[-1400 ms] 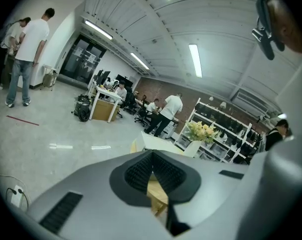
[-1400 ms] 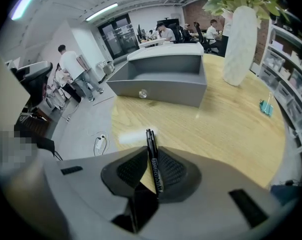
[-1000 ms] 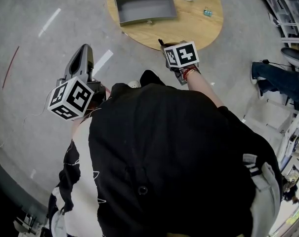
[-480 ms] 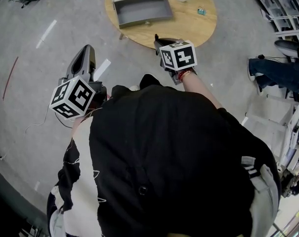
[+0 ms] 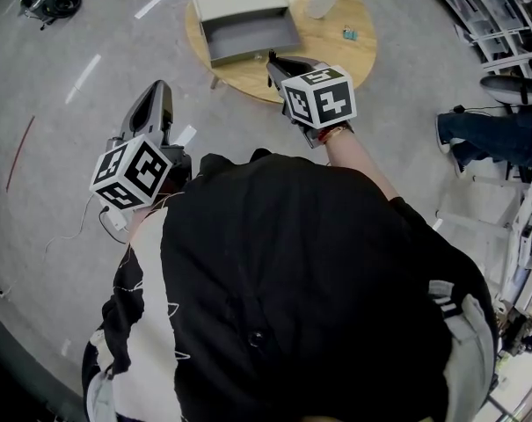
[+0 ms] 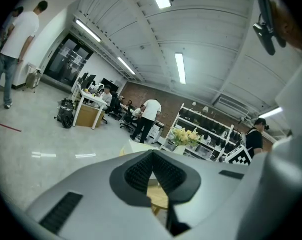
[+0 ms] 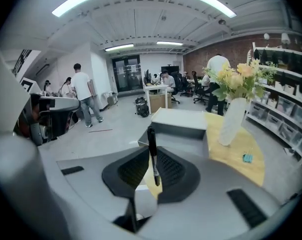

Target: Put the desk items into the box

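My right gripper (image 7: pixel 153 176) is shut on a thin black pen (image 7: pixel 151 151), which stands upright between its pads. In the head view the right gripper (image 5: pixel 272 61) reaches over the near edge of the round wooden table (image 5: pixel 336 55), close to the front of the open grey box (image 5: pixel 252 35). In the right gripper view the box (image 7: pixel 183 126) lies just ahead of the pen, its inside hidden. My left gripper (image 5: pixel 154 95) hangs over the floor left of the table; its pads (image 6: pixel 141 171) meet with nothing between them.
On the table stand a white vase of flowers (image 7: pixel 233 119) and a small teal item (image 7: pixel 247 157), both right of the box. A seated person's leg (image 5: pixel 485 134) is at the right. Shelving (image 5: pixel 490 11) and several people fill the room behind.
My right gripper with the pen has moved forward, from the table's near edge to just before the box. The left gripper has barely shifted.
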{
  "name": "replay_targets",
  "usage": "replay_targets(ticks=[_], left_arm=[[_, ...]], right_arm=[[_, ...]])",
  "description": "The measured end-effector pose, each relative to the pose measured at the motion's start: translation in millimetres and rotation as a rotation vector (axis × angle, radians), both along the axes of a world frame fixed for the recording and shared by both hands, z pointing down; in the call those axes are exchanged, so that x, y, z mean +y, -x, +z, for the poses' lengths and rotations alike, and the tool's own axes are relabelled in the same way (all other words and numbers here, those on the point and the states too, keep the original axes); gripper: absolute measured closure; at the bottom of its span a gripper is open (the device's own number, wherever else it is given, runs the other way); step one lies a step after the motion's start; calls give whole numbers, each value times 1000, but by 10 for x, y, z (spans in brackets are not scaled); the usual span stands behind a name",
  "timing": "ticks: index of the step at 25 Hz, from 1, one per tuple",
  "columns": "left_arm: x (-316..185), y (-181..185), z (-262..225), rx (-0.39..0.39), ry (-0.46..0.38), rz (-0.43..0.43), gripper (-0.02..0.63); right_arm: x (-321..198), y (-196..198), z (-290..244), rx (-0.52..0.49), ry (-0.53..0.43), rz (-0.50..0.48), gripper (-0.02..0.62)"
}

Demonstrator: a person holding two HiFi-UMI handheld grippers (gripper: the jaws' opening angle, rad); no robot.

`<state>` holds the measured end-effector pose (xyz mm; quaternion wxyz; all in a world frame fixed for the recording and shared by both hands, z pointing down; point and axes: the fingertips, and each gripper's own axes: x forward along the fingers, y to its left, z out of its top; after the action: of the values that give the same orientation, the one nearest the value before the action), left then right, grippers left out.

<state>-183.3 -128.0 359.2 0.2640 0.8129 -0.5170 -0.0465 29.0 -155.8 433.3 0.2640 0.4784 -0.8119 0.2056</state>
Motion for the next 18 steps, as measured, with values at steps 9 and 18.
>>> replay_targets(ticks=[9,18], left_arm=[[37,85,24,-4,18,-13,595],[-93,0,201,9,61,-21,595]], right_arm=[[-40,90,-291,-48,-57,7,543],[-110,57,-132,-37,-6,-17,543]])
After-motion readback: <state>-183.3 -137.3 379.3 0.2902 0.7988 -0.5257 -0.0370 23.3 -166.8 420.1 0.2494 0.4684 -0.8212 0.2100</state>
